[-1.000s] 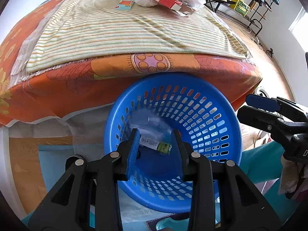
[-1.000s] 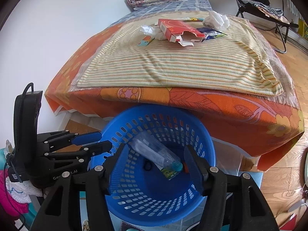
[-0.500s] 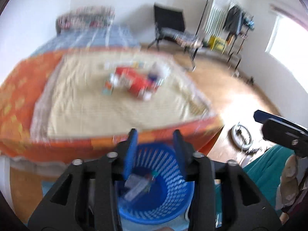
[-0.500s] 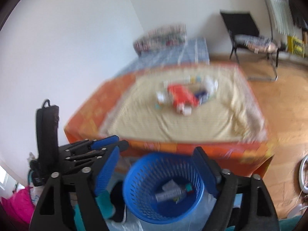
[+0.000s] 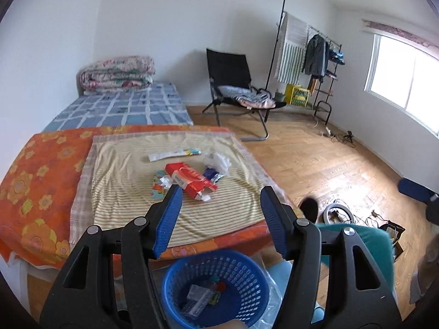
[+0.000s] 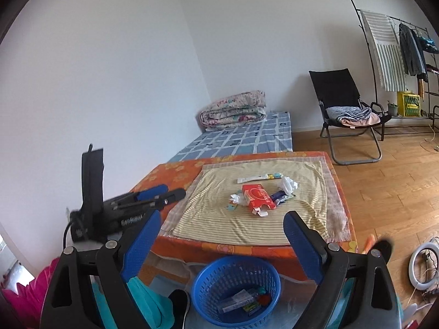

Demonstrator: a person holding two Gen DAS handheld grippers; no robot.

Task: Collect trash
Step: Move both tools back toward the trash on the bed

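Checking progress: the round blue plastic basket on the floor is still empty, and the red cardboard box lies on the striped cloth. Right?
Not quite: the round blue plastic basket already holds some trash, as the right wrist view shows. The red cardboard box does lie on the striped cloth.

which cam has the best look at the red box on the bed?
Left wrist. There the red box is larger and nearer, with its torn open end and white label visible, just beyond the left claw's tips. Right wrist shows the same box smaller, farther off, unobstructed, mid-cloth among other litter.
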